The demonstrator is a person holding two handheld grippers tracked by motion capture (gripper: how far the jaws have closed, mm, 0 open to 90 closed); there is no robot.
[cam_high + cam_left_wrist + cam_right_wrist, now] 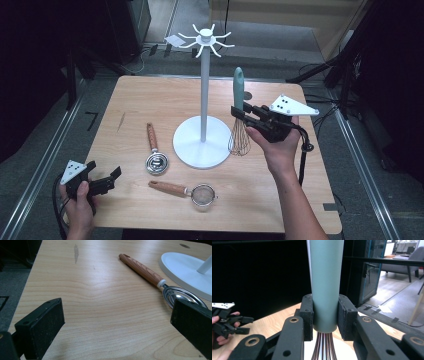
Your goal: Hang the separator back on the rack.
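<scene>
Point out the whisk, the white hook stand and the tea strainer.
whisk [238, 90], high view, on its grey-green handle.
white hook stand [204, 85], high view, on its upright pole.
tea strainer [203, 194], high view, on its mesh bowl.

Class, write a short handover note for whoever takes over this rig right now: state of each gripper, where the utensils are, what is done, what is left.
Right gripper: shut on the whisk, held upright above the table beside the white hook stand.
Left gripper: open, holding nothing, at the table's near left corner.
Spoon and strainer lie flat on the table.
Done: whisk picked up.
Probably left: hang the whisk on a hook, then likely the other two.
</scene>
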